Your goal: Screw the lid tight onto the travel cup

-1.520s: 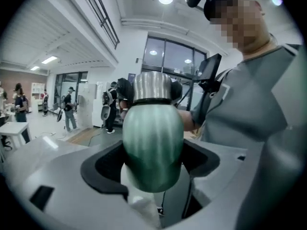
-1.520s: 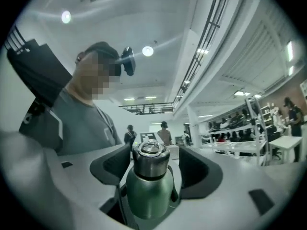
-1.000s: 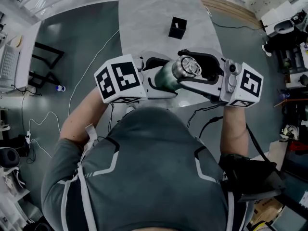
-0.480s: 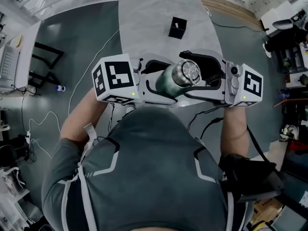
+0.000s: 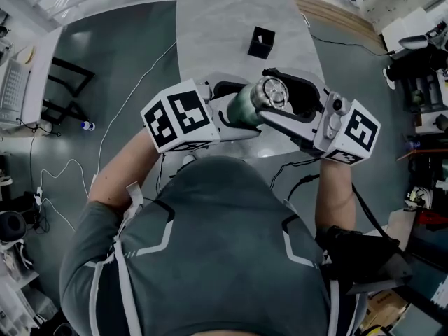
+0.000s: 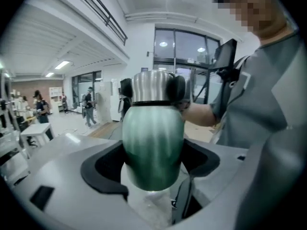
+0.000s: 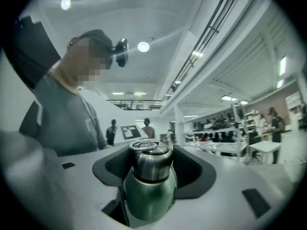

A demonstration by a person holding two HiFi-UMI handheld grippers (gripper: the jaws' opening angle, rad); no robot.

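Note:
A green travel cup with a steel lid hangs in the air over the table's near edge, lying tilted between my two grippers. My left gripper is shut on the green body, its black pads against both sides. From the opposite side my right gripper has the lid between its pads. Those jaws have just been closing and now press on the lid. The lid's ring lies on top of it.
A grey marble table stretches ahead with a small black box on it. Cables trail over the floor at left. A desk with a laptop stands far left. People stand in the background of both gripper views.
Half a second ago the right gripper was rolled the other way about the lid; it has turned back. Cup and both grippers sit slightly farther from me in the head view.

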